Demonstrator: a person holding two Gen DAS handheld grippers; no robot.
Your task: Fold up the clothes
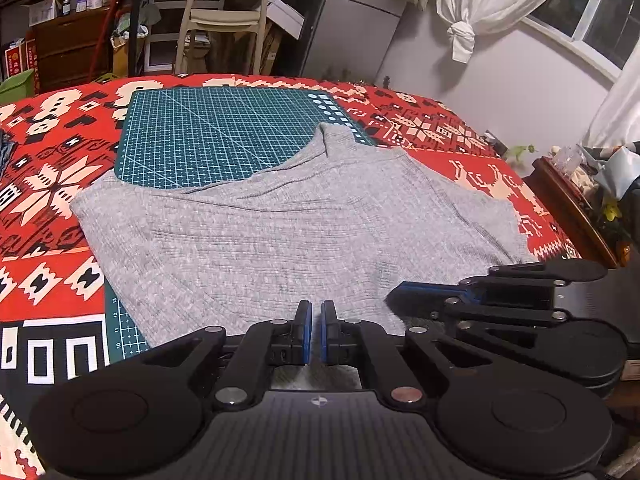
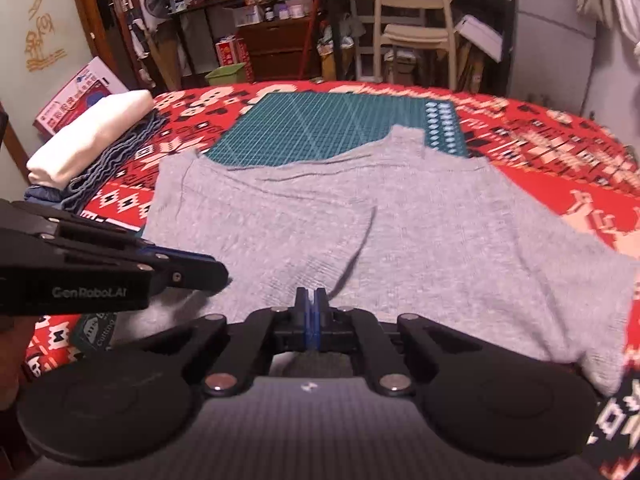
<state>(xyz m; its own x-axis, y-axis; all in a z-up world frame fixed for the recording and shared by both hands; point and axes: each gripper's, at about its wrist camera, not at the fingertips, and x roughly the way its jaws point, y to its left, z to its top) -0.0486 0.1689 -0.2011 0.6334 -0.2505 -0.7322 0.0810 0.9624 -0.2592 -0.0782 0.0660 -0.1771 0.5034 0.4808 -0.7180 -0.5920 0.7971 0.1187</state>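
A grey ribbed knit garment (image 1: 256,248) lies spread flat, lightly creased, with 1 narrow strap end pointing away. Its far edge overlaps a green cutting mat (image 1: 216,136); the rest covers a red patterned blanket (image 1: 48,184).

Folded stack (image 2: 86,144) blocks left; cutting mat (image 2: 320,124) beyond open.
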